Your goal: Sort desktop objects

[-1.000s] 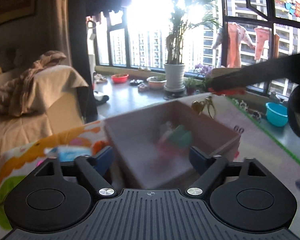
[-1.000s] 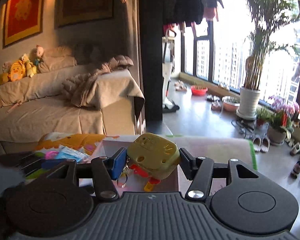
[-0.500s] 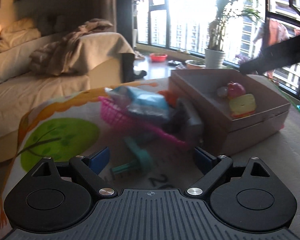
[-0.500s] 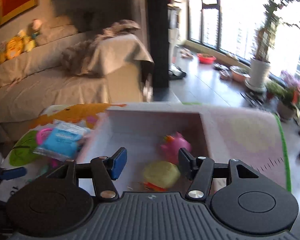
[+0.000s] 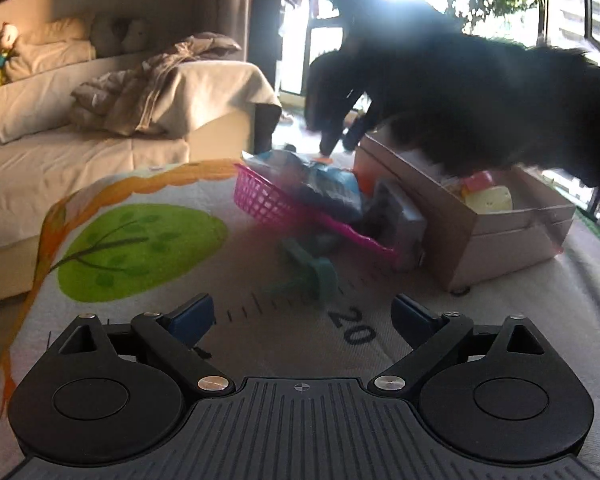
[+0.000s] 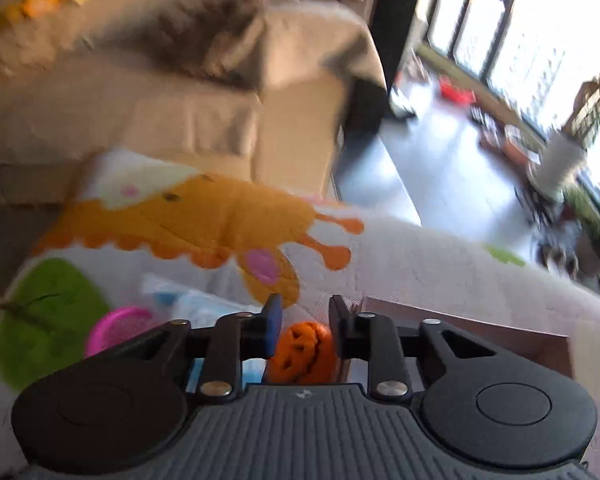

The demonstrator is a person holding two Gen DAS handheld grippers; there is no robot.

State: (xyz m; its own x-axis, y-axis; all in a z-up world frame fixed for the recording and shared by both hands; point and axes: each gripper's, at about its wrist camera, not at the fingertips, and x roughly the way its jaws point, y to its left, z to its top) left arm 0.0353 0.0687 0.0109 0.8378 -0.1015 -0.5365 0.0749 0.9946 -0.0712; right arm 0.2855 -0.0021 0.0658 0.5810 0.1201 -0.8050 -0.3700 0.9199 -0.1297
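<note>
My left gripper (image 5: 302, 316) is open and empty, low over the printed play mat (image 5: 140, 248). Just ahead of it lies a blurred teal toy (image 5: 318, 274). Beyond stand a pink mesh basket (image 5: 272, 204) with blue packets (image 5: 332, 188) and a grey object (image 5: 398, 222), and a brown cardboard box (image 5: 496, 236) holding a yellow toy (image 5: 490, 200) and a pink toy (image 5: 478, 180). My right gripper (image 6: 302, 322) is narrowed around an orange pumpkin toy (image 6: 304, 352), between the pink basket (image 6: 118, 326) and the box (image 6: 464, 328). It appears as a dark blur (image 5: 440, 92) in the left wrist view.
A beige sofa (image 5: 100, 140) with a crumpled blanket (image 5: 152, 88) stands behind the mat. Windows and potted plants (image 6: 560, 160) are at the right, across a grey floor. The mat's left edge (image 5: 40, 240) drops off near the sofa.
The right gripper let go of the yellow toy into the box, swung left and closed around the orange pumpkin toy. The left gripper moved from the box to the teal toy, staying open.
</note>
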